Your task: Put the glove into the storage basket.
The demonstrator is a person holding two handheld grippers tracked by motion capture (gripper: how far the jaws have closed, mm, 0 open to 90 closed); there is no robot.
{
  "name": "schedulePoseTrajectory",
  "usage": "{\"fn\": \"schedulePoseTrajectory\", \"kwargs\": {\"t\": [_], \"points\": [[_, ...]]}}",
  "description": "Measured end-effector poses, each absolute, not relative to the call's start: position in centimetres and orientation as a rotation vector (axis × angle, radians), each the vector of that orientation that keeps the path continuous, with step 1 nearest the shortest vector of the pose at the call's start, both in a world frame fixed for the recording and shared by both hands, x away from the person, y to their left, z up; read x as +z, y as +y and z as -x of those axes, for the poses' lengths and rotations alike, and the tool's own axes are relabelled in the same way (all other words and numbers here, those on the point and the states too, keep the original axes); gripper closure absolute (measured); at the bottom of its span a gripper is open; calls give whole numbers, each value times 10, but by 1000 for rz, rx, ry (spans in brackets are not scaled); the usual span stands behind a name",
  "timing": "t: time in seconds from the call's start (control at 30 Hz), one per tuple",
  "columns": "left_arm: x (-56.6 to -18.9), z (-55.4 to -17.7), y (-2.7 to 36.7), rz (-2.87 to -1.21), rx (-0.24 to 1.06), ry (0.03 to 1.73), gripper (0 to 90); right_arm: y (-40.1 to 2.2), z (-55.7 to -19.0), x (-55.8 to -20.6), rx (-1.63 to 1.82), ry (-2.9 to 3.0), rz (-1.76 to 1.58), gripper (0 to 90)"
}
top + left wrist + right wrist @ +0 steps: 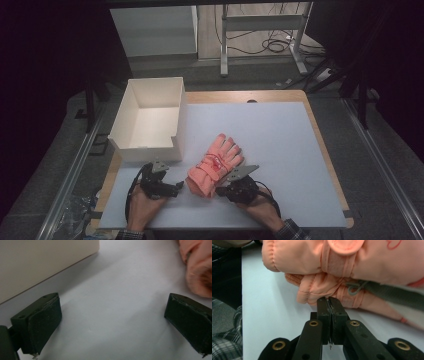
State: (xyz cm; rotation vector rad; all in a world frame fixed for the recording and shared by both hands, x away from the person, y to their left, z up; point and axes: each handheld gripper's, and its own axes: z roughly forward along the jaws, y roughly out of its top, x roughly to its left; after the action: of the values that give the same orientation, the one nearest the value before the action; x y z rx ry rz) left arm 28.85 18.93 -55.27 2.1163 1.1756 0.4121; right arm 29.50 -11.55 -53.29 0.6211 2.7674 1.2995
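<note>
In the high view, a pair of pink gloves (216,165) lies stacked on the white table (280,150), near its front edge and just to the right of an open white box (150,117). The box looks empty, so the likely goal, getting the gloves into it, is not yet met. The left gripper (176,187) rests on the table just left of the cuffs without touching them; the right gripper (223,189) sits against the cuff end from the other side.

In the left gripper view, the two black jaws stand wide apart with bare table between them. The box wall (37,262) fills the upper left, and a glove cuff (197,270) shows at the upper right, outside the jaws. This tool is released and holds nothing.

In the right gripper view, the right gripper (331,302) has its jaws pressed together, tips at the edge of the lower glove (329,288). Whether a thin fold of fabric is pinched between them cannot be told; no clear hold shows. A plaid sleeve (227,340) appears at left.

By this reading, grasping, lifting and placing in the box all remain.
</note>
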Motion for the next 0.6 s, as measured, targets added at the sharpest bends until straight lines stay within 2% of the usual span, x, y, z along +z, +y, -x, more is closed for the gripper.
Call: {"fn": "schedulePoseTrajectory", "kwargs": {"t": [0.3,0.6], "points": [[-553,-288,193,-2131,403,1145,18,-100,-297,-532,1282,2767,-586,867],[-552,-287,194,-2127,396,1142,26,-126,-295,-526,1276,2728,-625,810]]}}
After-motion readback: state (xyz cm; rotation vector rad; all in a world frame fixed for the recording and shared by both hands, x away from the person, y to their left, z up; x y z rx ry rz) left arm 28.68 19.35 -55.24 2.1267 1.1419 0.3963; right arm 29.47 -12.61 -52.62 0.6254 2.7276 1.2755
